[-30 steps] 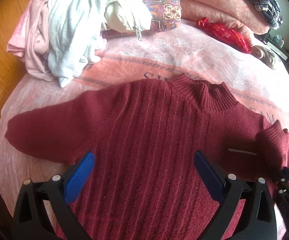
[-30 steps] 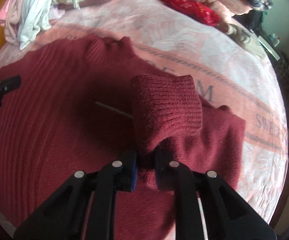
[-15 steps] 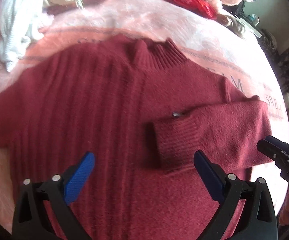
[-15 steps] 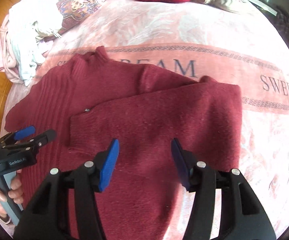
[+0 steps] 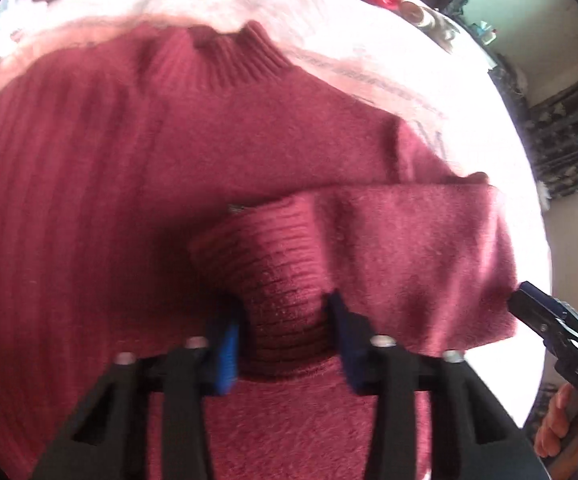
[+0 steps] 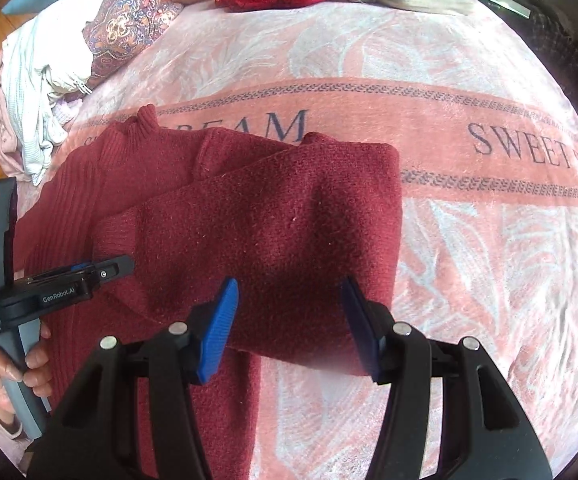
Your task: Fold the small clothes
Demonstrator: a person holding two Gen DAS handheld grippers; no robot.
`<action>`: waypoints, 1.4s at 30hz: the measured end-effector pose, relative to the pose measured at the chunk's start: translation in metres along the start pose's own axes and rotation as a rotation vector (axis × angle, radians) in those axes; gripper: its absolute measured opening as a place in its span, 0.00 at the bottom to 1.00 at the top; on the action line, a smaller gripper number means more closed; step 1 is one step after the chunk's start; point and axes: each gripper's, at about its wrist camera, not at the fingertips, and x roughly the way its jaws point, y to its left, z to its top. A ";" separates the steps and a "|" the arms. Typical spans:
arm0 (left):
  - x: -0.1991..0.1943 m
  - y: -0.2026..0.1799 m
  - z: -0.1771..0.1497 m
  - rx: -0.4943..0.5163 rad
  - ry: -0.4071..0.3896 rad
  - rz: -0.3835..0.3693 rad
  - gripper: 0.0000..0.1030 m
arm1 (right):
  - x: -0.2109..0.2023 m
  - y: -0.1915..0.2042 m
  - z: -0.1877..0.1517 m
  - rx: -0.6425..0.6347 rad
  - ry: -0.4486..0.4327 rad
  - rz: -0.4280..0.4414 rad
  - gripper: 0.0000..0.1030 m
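Right, maroon turtleneck sweater point(image 6: 249, 216) lies flat on the pink bed blanket point(image 6: 469, 240), w/ one sleeve point(image 5: 389, 248) already laid across the chest. Left gripper point(image 5: 285, 332) is closing, ribbed cuff point(image 5: 273, 276) bunched between its blue pads. Right gripper point(image 6: 289, 320) hangs spread over the folded sleeve, pinching nothing. Far sleeve isn't visibly folded, body not folded up either, so I'd call this an early stage. Clothes pile point(image 6: 37, 92) waits at the bed's corner.
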 end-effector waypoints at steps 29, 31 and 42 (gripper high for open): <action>-0.080 0.180 0.020 -0.118 -0.189 0.156 0.24 | 0.062 0.034 0.014 0.073 0.174 0.100 0.43; -0.075 0.184 0.018 -0.101 -0.167 0.222 0.32 | 0.074 0.028 0.008 0.093 0.207 0.071 0.34; -0.083 0.191 0.013 -0.108 -0.160 0.238 0.55 | 0.055 0.044 0.004 0.032 0.149 -0.061 0.50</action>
